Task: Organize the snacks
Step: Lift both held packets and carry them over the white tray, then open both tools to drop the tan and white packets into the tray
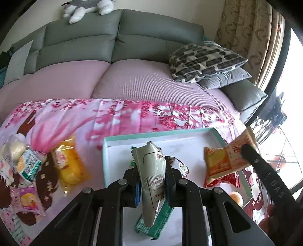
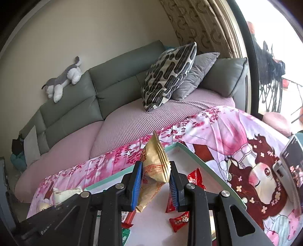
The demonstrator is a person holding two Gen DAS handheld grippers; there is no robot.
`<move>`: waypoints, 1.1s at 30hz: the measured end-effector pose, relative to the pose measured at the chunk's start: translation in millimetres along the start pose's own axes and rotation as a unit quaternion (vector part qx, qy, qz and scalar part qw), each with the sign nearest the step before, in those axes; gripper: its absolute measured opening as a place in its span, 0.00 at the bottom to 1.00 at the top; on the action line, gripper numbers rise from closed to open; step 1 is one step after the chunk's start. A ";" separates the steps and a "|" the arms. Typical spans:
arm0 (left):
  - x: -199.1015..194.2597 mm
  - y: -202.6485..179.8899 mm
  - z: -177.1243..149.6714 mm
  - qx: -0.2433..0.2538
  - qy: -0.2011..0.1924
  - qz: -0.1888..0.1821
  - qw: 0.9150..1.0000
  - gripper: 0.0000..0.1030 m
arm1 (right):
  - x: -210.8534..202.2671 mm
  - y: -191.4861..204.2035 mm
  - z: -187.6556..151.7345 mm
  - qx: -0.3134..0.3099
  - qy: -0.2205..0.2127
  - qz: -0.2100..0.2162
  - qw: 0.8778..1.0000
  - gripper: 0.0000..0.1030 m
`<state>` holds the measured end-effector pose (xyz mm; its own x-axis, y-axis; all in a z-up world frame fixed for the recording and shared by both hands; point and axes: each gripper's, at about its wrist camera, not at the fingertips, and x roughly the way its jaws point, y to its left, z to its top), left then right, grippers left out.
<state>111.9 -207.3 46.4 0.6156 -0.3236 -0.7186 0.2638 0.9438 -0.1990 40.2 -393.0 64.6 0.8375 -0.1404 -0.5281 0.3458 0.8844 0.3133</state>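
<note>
My left gripper (image 1: 151,168) is shut on a pale green snack packet (image 1: 150,176) and holds it upright over the white tray with a teal rim (image 1: 113,140). My right gripper (image 2: 155,176) is shut on an orange cake packet (image 2: 154,170), which also shows in the left wrist view (image 1: 225,160) above the tray's right side. In the tray lie a green packet (image 1: 153,227) and red packets (image 2: 179,220). Left of the tray on the pink cloth lie a yellow cake packet (image 1: 69,166), a green-white packet (image 1: 28,164) and a pink packet (image 1: 26,200).
The table wears a pink cartoon cloth (image 1: 132,115). Behind it stands a sofa with a pink cover (image 1: 132,79), patterned and grey cushions (image 1: 204,60) and a plush toy (image 1: 89,7). A phone on a stand (image 2: 291,160) is at the right. A window and curtain (image 1: 250,37) are at the right.
</note>
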 end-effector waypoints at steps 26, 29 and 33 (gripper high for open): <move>48.7 23.5 12.5 -0.009 0.004 0.035 0.999 0.21 | 45.3 7.2 -17.9 -0.016 0.036 -0.022 0.999 0.29; 45.3 22.7 14.1 -0.007 0.008 0.043 0.999 0.35 | 43.4 7.5 -17.0 -0.019 0.035 -0.025 0.999 0.29; 34.8 22.9 17.8 -0.009 0.001 0.046 0.999 0.67 | 40.2 10.2 -14.4 -0.026 0.034 -0.029 0.999 0.29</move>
<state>152.5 -198.1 28.8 0.6350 -0.2351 -0.7359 0.1921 0.9707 -0.1444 71.3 -383.2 35.2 0.7854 -0.1623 -0.5974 0.3689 0.8976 0.2412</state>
